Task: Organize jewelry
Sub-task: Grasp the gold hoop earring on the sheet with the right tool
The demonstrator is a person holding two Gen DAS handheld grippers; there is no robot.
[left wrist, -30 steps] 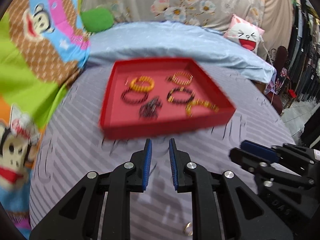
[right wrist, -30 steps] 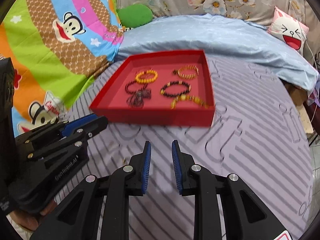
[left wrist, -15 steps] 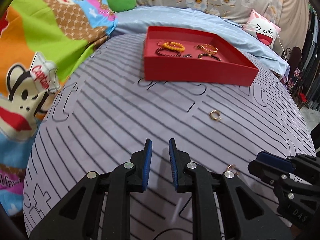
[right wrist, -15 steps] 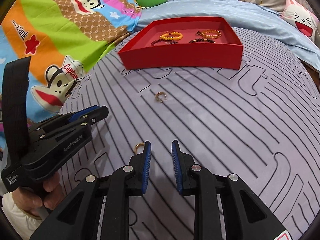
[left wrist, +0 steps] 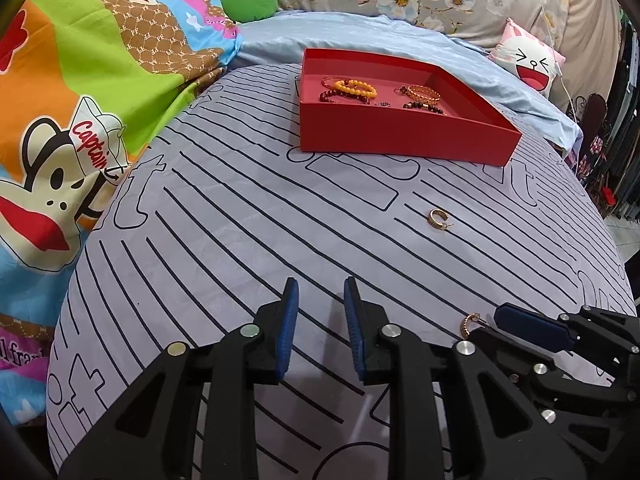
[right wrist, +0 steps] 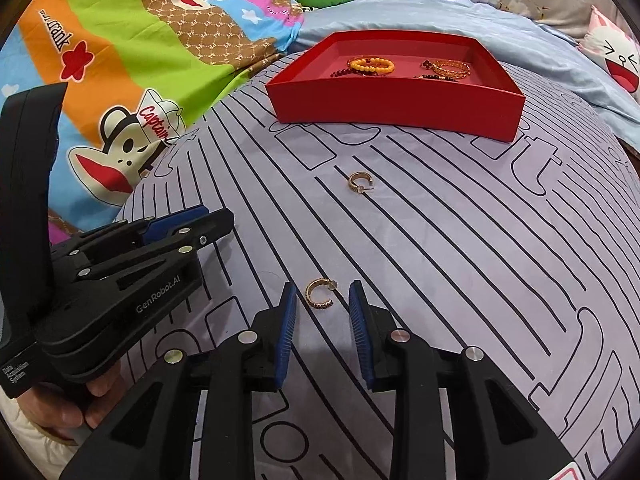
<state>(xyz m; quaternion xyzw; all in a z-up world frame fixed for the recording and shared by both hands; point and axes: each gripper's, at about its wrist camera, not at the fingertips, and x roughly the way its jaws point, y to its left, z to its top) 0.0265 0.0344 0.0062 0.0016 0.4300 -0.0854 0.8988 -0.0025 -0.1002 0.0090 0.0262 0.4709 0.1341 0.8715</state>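
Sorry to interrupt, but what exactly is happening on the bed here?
A person is tidying jewelry with a handheld gripper in each hand. The red tray already holds several bracelets. Two gold hoop earrings lie loose on the striped sheet: the far earring nearer the tray, and the near earring just ahead of the right gripper, whose jaws have just been opening, nothing between them. The left gripper hovers open, empty.

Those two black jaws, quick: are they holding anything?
Left gripper: open, just been opening, empty.
Right gripper: open, just been opening, empty; gold earring lies ahead.
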